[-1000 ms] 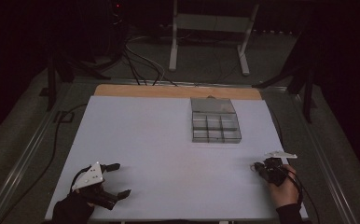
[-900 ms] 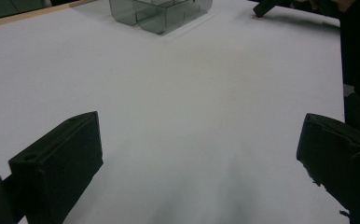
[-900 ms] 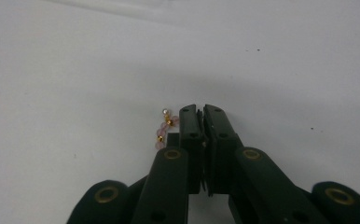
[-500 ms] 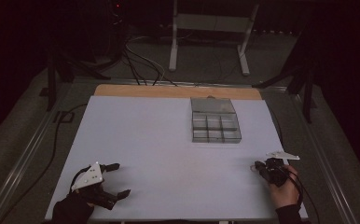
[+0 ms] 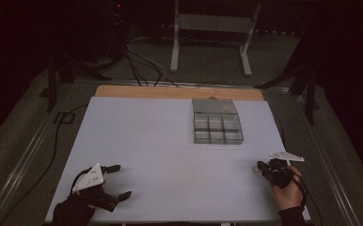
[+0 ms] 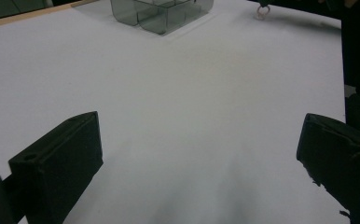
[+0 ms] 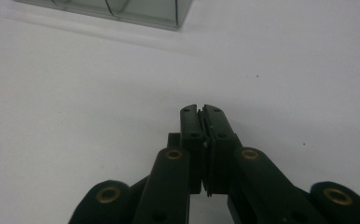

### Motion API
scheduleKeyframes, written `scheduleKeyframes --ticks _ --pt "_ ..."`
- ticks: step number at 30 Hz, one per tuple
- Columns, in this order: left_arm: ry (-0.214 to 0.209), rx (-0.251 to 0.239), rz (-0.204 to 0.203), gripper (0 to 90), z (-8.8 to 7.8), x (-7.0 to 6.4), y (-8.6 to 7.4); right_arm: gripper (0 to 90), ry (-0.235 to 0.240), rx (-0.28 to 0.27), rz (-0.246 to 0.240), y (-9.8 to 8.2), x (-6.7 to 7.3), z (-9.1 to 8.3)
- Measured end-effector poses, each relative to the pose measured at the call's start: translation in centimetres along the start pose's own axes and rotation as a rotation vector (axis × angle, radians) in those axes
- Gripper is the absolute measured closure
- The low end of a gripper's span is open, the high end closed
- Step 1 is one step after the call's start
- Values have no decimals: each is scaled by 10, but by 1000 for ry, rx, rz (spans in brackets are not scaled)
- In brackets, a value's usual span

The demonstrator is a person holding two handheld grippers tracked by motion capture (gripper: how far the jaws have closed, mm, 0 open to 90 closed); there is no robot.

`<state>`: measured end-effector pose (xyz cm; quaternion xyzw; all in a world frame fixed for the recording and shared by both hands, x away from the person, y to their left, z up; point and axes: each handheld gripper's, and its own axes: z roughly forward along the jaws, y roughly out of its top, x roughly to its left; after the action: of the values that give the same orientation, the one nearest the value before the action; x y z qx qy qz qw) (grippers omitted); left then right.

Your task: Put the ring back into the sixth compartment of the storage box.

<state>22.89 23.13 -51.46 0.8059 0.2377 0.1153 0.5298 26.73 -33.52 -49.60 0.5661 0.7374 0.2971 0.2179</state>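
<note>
High view, compartment box (image 5: 216, 123) mid-table, left gripper (image 5: 118, 181) fingers apart, right gripper (image 5: 256, 168) fingers together.

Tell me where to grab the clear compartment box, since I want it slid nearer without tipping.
Grip the near outer wall of the compartment box, coming from the person's side with one finger over the rim into a front cell. The box is wide, low and flat on the white table, so a thin upright wall likely suits the fingers better than spanning it.

Your left gripper (image 5: 118, 181) sits low, jaws spread wide; your right gripper (image 5: 257, 168) has jaws pressed together, nothing between.
</note>
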Motion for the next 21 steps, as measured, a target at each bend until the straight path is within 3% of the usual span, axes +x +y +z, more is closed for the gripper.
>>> scheduleKeyframes --ticks 21 --pt "4 5 0 10 0 0 0 876 44 -13 -32 11 16 -9"
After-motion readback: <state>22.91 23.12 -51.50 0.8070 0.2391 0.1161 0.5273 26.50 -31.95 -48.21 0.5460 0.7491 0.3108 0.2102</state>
